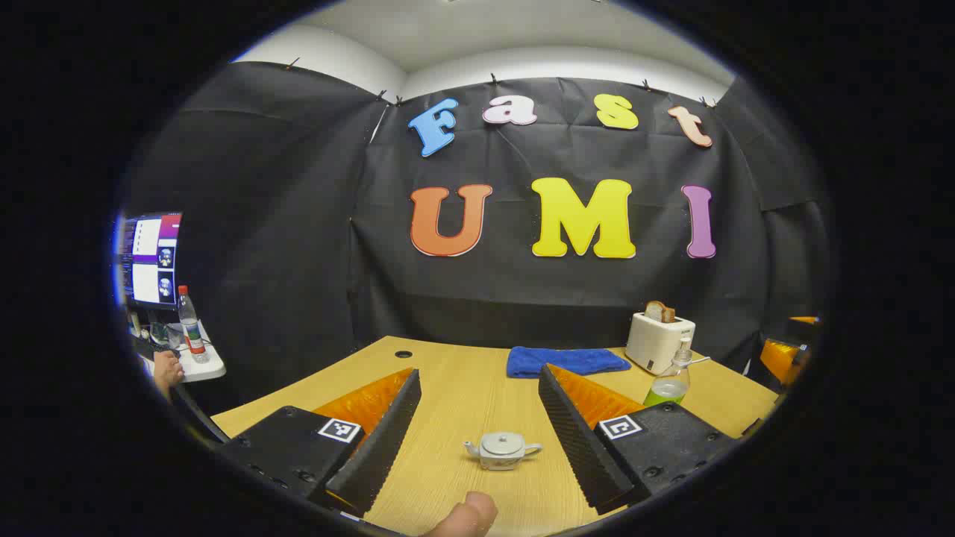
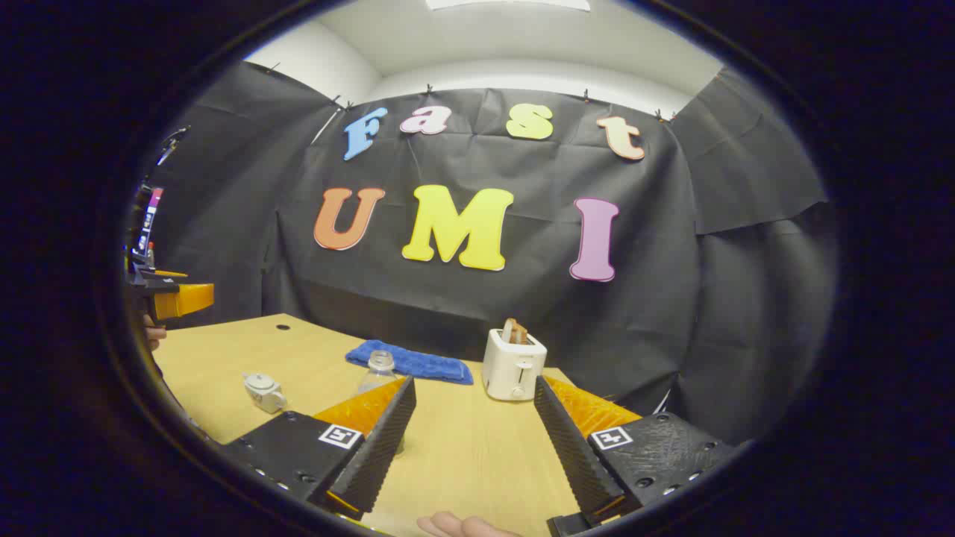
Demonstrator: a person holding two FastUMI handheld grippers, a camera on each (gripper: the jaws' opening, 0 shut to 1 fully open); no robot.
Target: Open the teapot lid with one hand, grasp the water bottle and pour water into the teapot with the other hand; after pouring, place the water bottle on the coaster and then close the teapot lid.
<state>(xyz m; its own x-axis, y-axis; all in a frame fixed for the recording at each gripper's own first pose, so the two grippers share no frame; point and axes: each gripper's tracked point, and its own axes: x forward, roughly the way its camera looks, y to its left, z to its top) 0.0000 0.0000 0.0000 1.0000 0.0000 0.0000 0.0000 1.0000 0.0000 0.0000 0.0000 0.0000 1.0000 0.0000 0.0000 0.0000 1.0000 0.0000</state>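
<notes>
A: Where is the teapot (image 1: pixel 501 450) from the left claw (image 1: pixel 477 440)?

B: Straight ahead, between its two fingers, low on the tabletop (image 1: pixel 455 388), lid (image 1: pixel 502 443) on. Spout points to the claw's left, handle to its right, so the long axis runs across the gap, not along it.

A: And the claw itself?

B: Fingers wide apart, nothing between them but the pot farther on. It hangs above the tabletop and touches nothing.

A: The bottle (image 1: pixel 669 379)?

B: Ahead and to the right of the left claw, just past its right finger, near the toaster (image 1: pixel 659 341). In the right gripper view the bottle (image 2: pixel 379 371) stands just behind the right claw's (image 2: pixel 474 440) left finger, partly hidden by it. That claw is also spread wide and holds nothing.

A: So which hand for which?

B: I judge the left claw is lined up for the lid and the right is nearer the bottle, though it needs to swing left to centre on it.

A: What does one view give that the other lacks?

B: The left gripper view shows the pot dead centre and pale green liquid in the bottle. The right gripper view shows the teapot (image 2: pixel 263 390) well off to the left, and the other gripper at the far left edge. I see no coaster.
</notes>
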